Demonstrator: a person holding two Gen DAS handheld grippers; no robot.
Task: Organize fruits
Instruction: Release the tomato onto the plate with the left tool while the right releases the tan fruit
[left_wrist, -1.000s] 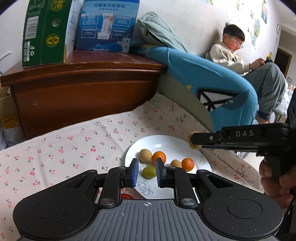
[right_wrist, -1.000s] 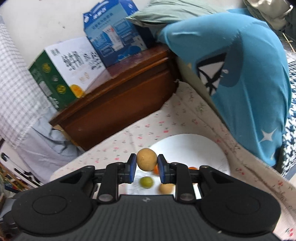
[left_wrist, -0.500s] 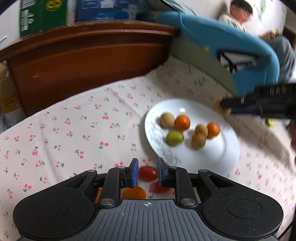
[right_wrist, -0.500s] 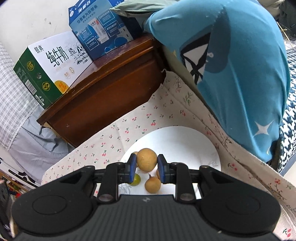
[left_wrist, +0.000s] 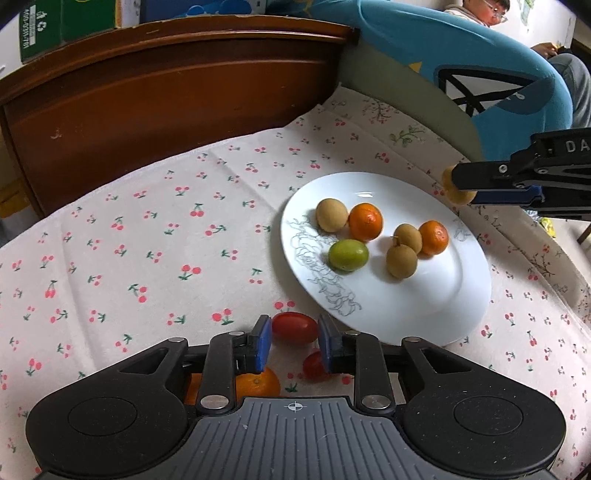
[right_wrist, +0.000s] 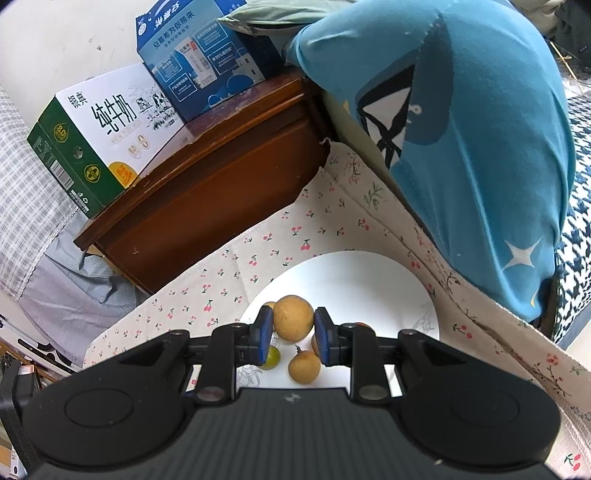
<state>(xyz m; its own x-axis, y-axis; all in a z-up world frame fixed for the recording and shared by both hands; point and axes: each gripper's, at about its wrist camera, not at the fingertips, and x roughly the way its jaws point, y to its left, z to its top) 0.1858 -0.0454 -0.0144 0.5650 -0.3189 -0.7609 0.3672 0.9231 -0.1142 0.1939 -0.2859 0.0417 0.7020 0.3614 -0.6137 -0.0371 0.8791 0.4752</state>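
Note:
A white plate (left_wrist: 406, 310) on the cherry-print cloth holds three tan fruits, two oranges and a green fruit (left_wrist: 348, 255). In front of the plate a red tomato (left_wrist: 294, 328) lies on the cloth between the tips of my left gripper (left_wrist: 294, 343). Its jaws are opening and the pads stand just clear of the tomato. A second tomato (left_wrist: 314, 365) and an orange (left_wrist: 256, 382) lie under its fingers. My right gripper (right_wrist: 293, 334) hangs over the plate (right_wrist: 354, 273), shut on a tan fruit (right_wrist: 293, 317). That gripper (left_wrist: 458, 190) also shows at the right of the left wrist view.
A dark wooden cabinet (left_wrist: 166, 92) borders the cloth at the back and carries a green milk carton box (right_wrist: 92, 136) and a blue box (right_wrist: 199, 62). A blue cushion (right_wrist: 461, 129) rises right of the plate. A person (left_wrist: 546, 44) sits far right.
My left gripper has sunk and tilted down from over the plate to the tomatoes on the cloth, and its jaws have parted a little. The right gripper keeps its tan fruit, nearly still.

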